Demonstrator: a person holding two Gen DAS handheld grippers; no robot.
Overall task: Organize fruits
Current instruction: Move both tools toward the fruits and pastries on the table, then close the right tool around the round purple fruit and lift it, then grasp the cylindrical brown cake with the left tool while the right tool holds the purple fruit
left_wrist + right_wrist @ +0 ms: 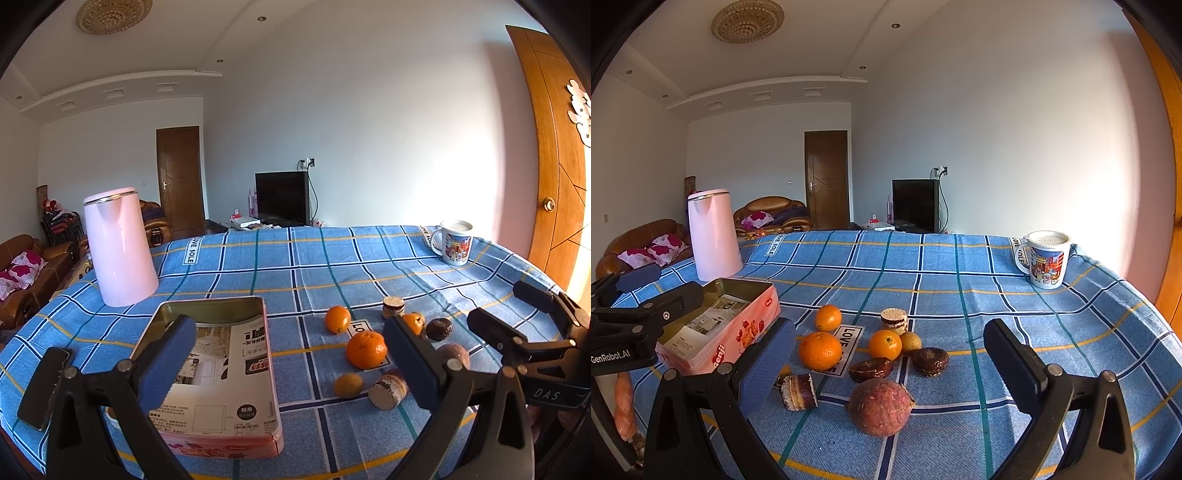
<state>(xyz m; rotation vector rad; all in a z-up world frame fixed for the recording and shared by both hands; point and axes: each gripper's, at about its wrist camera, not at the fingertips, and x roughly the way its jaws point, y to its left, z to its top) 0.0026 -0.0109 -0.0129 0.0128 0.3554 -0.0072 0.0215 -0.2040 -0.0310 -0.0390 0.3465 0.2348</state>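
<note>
1 open tin [271,373], papers [221,373] inside

- Tablecloth [960,266] — woven cloth, matt.
- Tin [221,314] — shiny metal inside, printed paper lying in it.
- Kettle [713,236] — smooth pink finish.
- Mug [1047,260] — glossy.
- Oranges [820,350] — dimpled, slightly shiny.
- Gripper pads [166,365] — blue, finely textured.
</note>
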